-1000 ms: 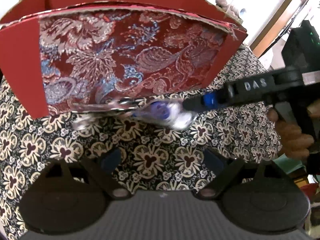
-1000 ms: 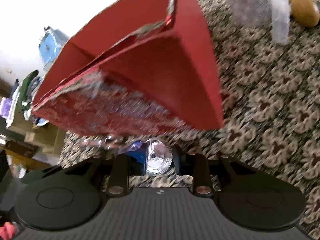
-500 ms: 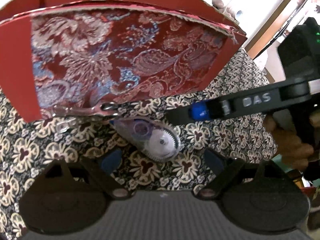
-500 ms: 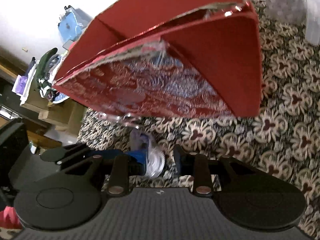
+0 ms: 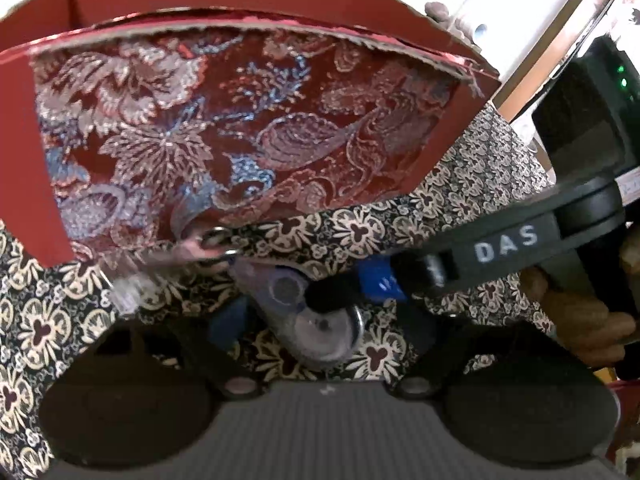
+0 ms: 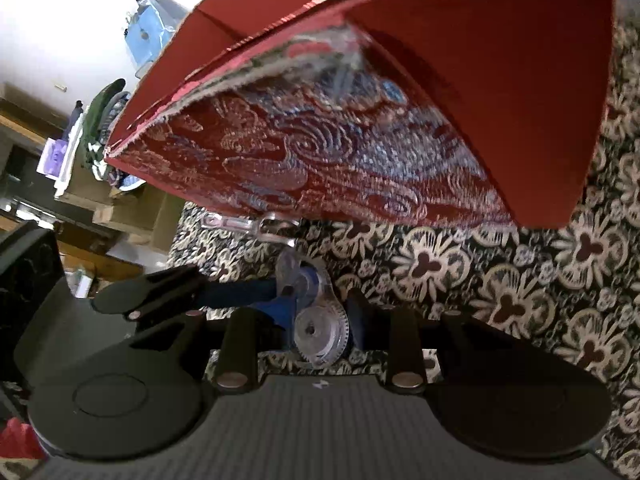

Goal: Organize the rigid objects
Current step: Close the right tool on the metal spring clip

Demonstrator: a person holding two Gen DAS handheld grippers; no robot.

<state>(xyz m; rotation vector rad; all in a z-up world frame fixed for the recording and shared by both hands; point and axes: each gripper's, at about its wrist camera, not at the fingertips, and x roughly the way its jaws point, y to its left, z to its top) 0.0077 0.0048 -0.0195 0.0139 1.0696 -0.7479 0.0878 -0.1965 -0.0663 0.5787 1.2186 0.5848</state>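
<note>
Lowered since earlier, the clear tape dispenser (image 6: 318, 326) sits pinched in the right gripper (image 6: 320, 320) before the red box (image 5: 240, 128); left gripper (image 5: 320, 320) jaws, just closing, stand apart around it.

Bright backlight, soft motion blur, fisheye-bent edges.

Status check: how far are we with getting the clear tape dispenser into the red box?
Done: nothing visibly stored; the red brocade-fronted box interior is hidden. In hand: the right gripper pinches the clear plastic correction-tape dispenser with a keyring above the floral tablecloth; the left gripper, its jaws just closing, brackets it. Left: lift it over the rim and release.
</note>
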